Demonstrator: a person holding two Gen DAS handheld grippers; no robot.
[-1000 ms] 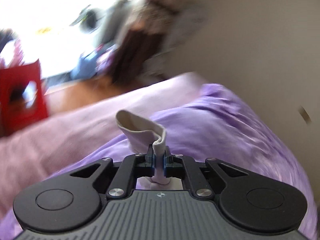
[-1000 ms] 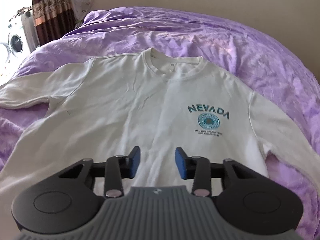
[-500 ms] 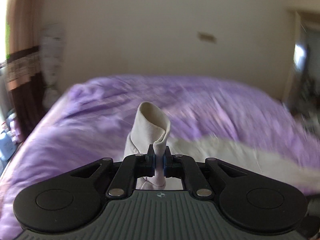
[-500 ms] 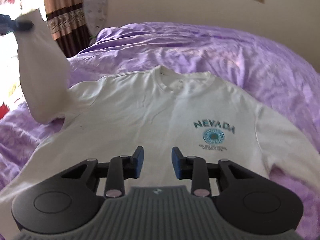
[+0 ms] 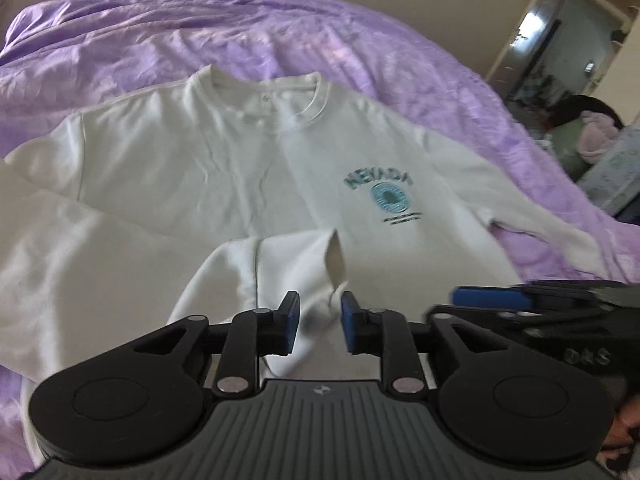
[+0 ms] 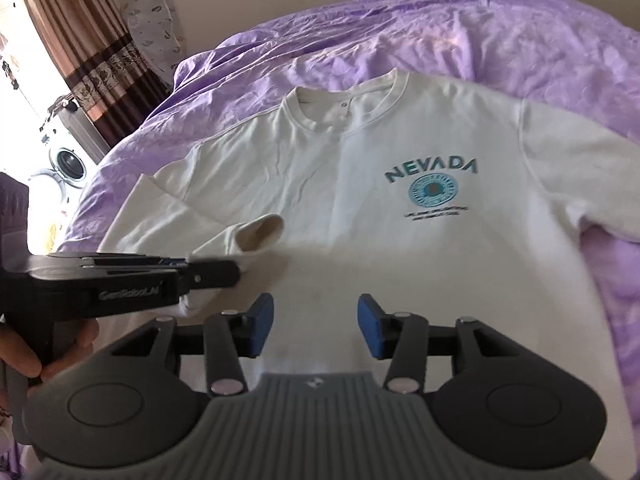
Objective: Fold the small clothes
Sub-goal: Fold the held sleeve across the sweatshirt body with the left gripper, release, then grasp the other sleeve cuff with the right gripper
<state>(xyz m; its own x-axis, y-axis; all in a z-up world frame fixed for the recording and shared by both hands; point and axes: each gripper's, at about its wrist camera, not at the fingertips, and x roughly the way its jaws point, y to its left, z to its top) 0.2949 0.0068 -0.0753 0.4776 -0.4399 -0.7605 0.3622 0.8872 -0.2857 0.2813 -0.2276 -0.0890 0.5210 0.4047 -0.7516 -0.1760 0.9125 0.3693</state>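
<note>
A white sweatshirt with a teal NEVADA print lies face up on a purple bedspread. One sleeve is folded across its front, the cuff gaping open. My left gripper hovers just behind that cuff with its jaws opening; sleeve cloth lies between the blue pads, which no longer press it. My right gripper hangs over the lower front, jaws opening, nothing between them. Each gripper shows in the other's view: the left gripper, the right gripper.
A hand holds the left gripper's handle. A brown curtain, a washing machine and a patterned pillow stand left of the bed. A doorway and cluttered furniture lie to the right.
My left gripper swung the pinched sleeve in from the bed's left side onto the sweatshirt's front, came down, and let it go. The right gripper's jaws have widened.
</note>
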